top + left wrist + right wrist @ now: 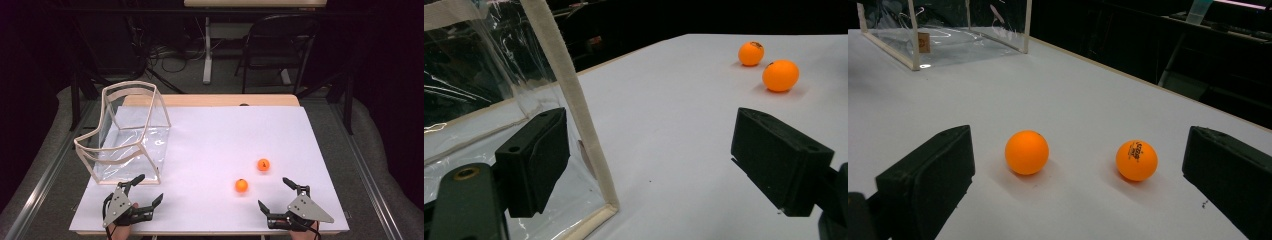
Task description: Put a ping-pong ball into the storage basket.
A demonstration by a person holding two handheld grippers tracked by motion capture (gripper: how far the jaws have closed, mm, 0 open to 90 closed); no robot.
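High view – counter: white top, carries everything.
High view – clear bag: see-through w/ beige trim, standing open at far left of counter.
High view – near ball: orange, well right of bag, toward front edge.
High view – far ball: orange, just beyond and right of near ball, apart from it.
High view – left gripper: just in front of bag, jaws released, nothing between.
High view – right gripper: front right, jaws spread wide, nothing held; near ball just ahead-left of it.
Left gripper view – bag: trimmed corner edge stands between jaws, nearer the left one; can't tell if touching.
Left gripper view – balls: near ball, far ball well off at upper right.
Right gripper view – balls: near ball, far ball side by side ahead of the jaws, apart; bag far behind.
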